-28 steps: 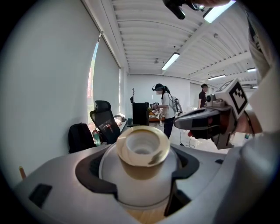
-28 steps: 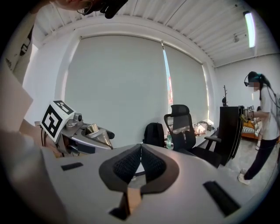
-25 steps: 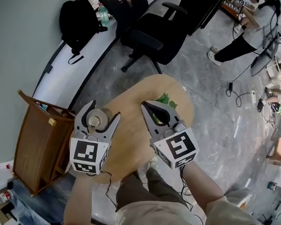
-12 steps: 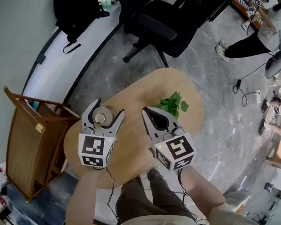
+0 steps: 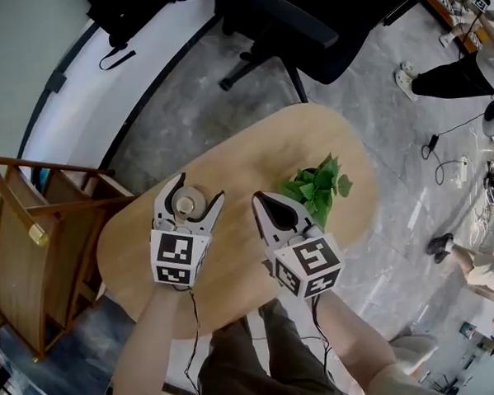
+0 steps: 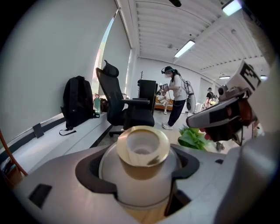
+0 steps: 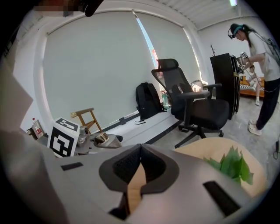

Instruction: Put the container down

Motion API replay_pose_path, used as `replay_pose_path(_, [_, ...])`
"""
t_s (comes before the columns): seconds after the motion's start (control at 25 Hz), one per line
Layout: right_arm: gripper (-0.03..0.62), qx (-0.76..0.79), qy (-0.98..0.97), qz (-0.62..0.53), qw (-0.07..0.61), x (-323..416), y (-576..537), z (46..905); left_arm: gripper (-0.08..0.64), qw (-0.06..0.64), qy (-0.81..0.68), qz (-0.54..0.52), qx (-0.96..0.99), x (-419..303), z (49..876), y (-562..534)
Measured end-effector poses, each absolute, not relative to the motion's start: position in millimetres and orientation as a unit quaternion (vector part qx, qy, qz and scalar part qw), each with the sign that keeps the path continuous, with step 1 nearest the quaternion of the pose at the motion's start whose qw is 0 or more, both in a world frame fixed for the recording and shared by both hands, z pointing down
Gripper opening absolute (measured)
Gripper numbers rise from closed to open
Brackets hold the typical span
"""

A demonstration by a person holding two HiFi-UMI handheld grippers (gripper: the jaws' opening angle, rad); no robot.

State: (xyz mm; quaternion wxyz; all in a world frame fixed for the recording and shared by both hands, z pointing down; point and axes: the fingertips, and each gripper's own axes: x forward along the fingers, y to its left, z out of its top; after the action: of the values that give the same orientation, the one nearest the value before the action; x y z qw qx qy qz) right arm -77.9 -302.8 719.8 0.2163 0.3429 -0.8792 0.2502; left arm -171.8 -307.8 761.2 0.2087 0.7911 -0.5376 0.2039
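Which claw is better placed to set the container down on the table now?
Left. The left claw grips the container over the table; the right claw is shut and empty, near the plant.

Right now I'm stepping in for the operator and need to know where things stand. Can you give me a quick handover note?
Left gripper: fingers shut on the white container with the gold rim, over the wooden table. I cannot tell whether it touches the top.
Right gripper: shut, empty, beside the green plant.
Done: the container is over the table.
Left: set it on bare wood, open the fingers, draw back.
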Motion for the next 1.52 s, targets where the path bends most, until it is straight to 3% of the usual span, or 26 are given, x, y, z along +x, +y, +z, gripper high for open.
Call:
replay_pose_path(0.44, [-0.003, 0.324, -0.866, 0.286, 0.253, -78, -290, 813, 0.339, 0.249, -0.523, 0.233, 0.781, -165, 886, -308])
replay_pose_path(0.76, [-0.003, 0.295, -0.868, 0.286, 0.279, -89, -275, 846, 0.339, 0.213, -0.529, 0.267, 0.776, -172, 920, -299])
replay_pose_path(1.16, [-0.003, 0.298, -0.865, 0.282, 0.290, -84, -272, 853, 0.341, 0.186, -0.528, 0.271, 0.783, -166, 924, -295])
replay_pose_path(1.52, [-0.003, 0.311, -0.872, 0.263, 0.271, -77, -279, 806, 0.350, 0.175, -0.535, 0.266, 0.782, -166, 863, -291])
